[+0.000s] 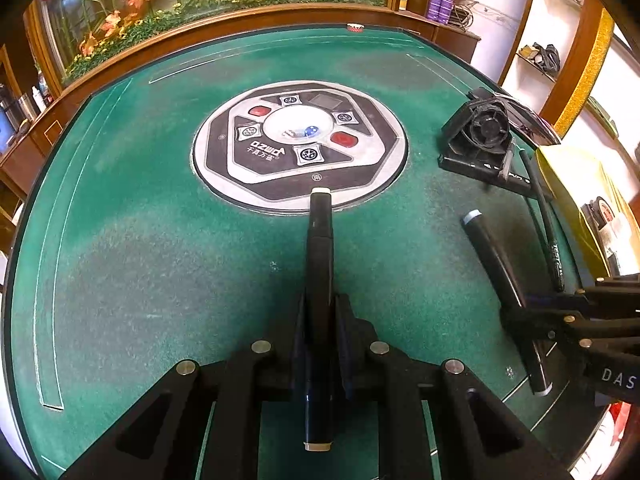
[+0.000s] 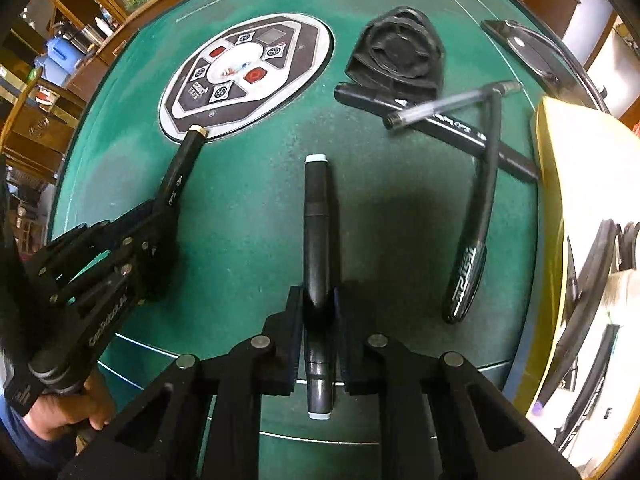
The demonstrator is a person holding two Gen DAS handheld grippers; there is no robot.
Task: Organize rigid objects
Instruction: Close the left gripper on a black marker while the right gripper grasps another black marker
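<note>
Two tools, left tool and right tool, each clamped narrow around a black marker.

Two black marker pens with pale end caps: one and another. Two more black pens, one clear plastic pen, one black fan-shaped holder, one yellow box, one green felt table.
</note>
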